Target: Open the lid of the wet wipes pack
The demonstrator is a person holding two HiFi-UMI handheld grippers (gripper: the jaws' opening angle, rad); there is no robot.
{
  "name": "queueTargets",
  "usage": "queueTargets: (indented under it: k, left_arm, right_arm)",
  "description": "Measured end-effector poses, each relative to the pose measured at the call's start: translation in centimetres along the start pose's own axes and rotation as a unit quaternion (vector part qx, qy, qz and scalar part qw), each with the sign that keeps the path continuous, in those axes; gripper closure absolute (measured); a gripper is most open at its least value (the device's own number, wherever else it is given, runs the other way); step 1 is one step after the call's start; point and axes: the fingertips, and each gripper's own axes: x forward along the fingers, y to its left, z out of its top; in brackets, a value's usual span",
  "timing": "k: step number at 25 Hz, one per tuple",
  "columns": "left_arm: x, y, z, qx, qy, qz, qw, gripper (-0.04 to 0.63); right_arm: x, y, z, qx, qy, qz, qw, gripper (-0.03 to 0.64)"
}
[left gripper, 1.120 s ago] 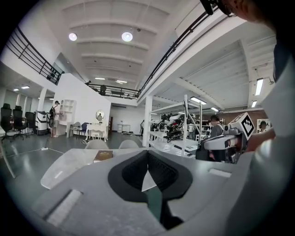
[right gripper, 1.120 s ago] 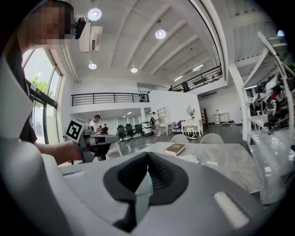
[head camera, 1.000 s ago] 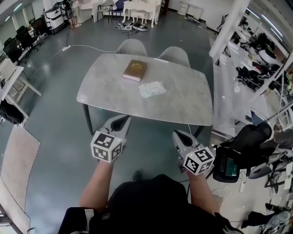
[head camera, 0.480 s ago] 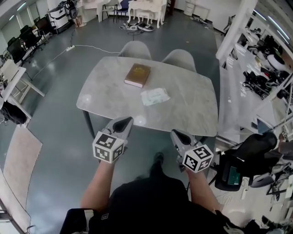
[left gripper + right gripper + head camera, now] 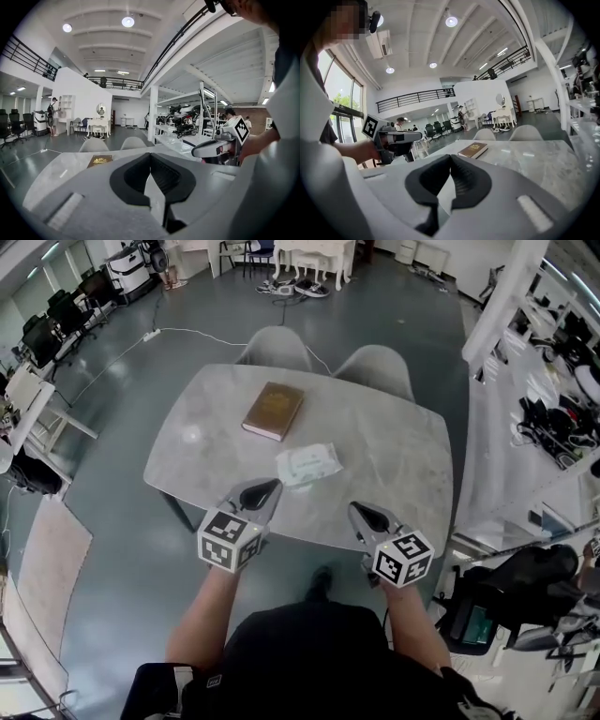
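The wet wipes pack (image 5: 307, 464), pale and flat with its lid down, lies near the middle of the grey marble table (image 5: 394, 465). My left gripper (image 5: 266, 487) is over the table's near edge, just short of the pack and to its left, shut with nothing in it. My right gripper (image 5: 360, 511) hangs at the near edge to the pack's right, also shut and empty. In the left gripper view the closed jaws (image 5: 150, 155) hide the pack. The right gripper view shows closed jaws (image 5: 450, 157) and no pack.
A brown book (image 5: 273, 411) lies on the table beyond the pack, also seen as the book (image 5: 99, 161) and the book (image 5: 473, 149). Two grey chairs (image 5: 275, 348) stand at the far side. Shelving (image 5: 553, 381) and a black office chair (image 5: 525, 577) are at the right.
The person has walked up to the table. Both grippers, still shut, have moved forward from over the floor to the table's near edge, close to the pack.
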Motion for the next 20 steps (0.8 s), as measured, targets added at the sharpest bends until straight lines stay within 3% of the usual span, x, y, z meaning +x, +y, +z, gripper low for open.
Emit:
queueTargets:
  k: [8, 13, 20]
  left_arm:
    - [5.6, 1.0, -0.6, -0.005, 0.045, 0.013, 0.9989, 0.584]
    - [6.7, 2.9, -1.3, -0.013, 0.058, 0.008, 0.9982, 0.584]
    - [6.5, 6.9, -2.1, -0.012, 0.052, -0.003, 0.9986, 0.584]
  right_arm:
    - [3.0, -6.1, -0.4, 0.033, 0.019, 0.025, 0.999, 0.615]
    - [4.9, -6.2, -0.9, 0.045, 0.033, 0.024, 0.998, 0.615]
    - [8.1, -4.9, 0.9, 0.017, 0.054, -0.002, 0.998, 0.615]
